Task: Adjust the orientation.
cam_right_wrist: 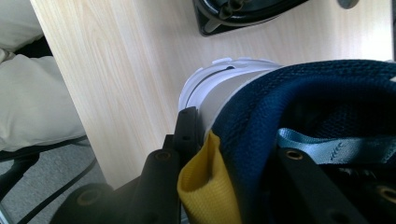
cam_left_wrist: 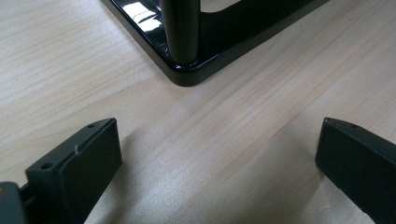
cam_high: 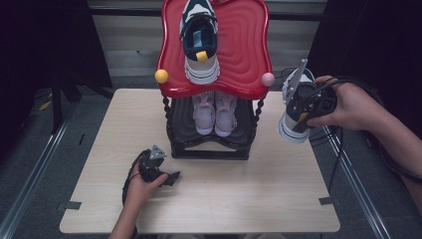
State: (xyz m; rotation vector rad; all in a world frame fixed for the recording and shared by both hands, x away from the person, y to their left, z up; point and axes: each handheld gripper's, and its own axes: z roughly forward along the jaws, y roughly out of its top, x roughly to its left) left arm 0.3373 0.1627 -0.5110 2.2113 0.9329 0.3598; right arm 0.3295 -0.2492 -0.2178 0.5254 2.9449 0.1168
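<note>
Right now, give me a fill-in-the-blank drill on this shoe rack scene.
1. The right gripper is shut on a navy and white ____.
2. The matching sneaker lies on the rack's ____ top shelf.
3. The left gripper rests on the table with its jaws ____.

Missing words: sneaker; red; open

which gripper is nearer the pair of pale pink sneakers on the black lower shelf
Left. The left gripper rests on the table just in front of the rack, below the pale pink sneakers. The right gripper hangs off to their right, holding a navy and white sneaker.
</note>
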